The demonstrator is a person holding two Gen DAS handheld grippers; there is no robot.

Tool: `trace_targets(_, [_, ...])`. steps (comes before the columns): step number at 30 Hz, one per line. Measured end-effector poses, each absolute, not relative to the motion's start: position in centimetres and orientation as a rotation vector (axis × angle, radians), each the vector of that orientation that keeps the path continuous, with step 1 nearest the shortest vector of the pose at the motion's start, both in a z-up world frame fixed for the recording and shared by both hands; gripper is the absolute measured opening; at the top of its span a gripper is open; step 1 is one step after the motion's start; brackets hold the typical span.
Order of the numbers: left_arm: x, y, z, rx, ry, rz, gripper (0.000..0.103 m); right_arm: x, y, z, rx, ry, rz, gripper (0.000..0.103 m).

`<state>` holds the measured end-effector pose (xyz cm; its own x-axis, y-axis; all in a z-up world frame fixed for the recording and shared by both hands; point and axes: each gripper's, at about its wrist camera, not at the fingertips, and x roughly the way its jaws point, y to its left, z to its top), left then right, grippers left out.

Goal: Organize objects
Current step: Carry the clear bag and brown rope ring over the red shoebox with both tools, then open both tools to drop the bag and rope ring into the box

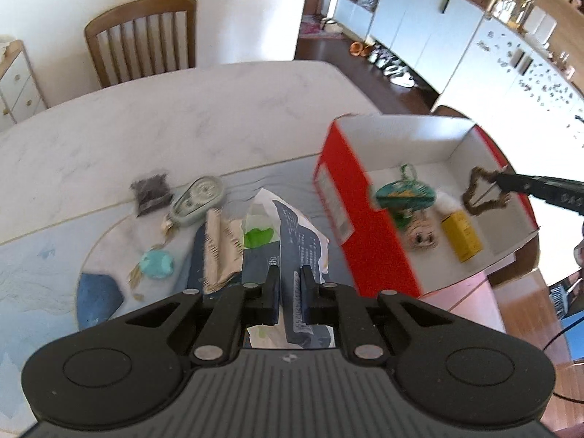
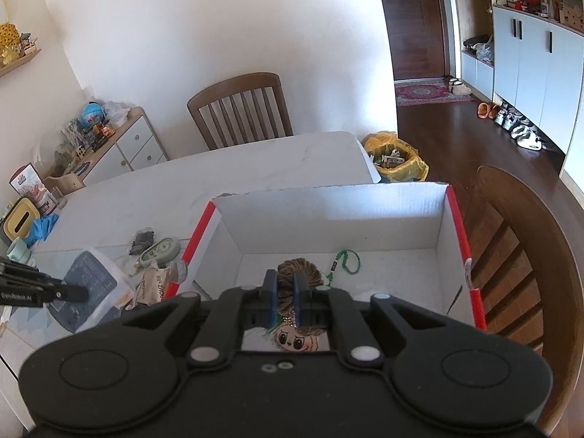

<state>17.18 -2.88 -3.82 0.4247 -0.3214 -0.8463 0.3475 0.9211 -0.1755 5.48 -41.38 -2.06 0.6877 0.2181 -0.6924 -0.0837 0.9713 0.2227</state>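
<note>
left gripper (image 1: pixel 288 284) is clenched on a crinkled white-and-navy plastic pouch (image 1: pixel 295 226); right gripper (image 2: pixel 284 292) pinches a fuzzy brown ring (image 2: pixel 304 272) over the red-sided, white-lined cardboard box (image 2: pixel 328 204).

Tan paper pouch (image 2: pixel 155 286): "ZHOU" legible, rest cut off. Blue-white packet (image 2: pixel 91 284): print too small to read.
</note>
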Motion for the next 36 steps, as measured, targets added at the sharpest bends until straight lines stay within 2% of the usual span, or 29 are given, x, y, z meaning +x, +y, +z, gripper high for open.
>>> trace_targets(13, [18.9,-12.7,-0.8,0.103,0.989,-0.603,0.01,5.8,-43.3,-3.3,0.169,0.828,0.147,0.007])
trace_targets(24, [20.2,-21.2,-6.9,0.305,1.063,-0.593,0.01,6.6,-42.7,-6.2,0.14,0.927,0.198,0.007])
trace_targets(36, [21.4,-23.2,-11.0,0.384,1.142,-0.582,0.01,6.7,-41.7,-8.6,0.078,1.027,0.238,0.008])
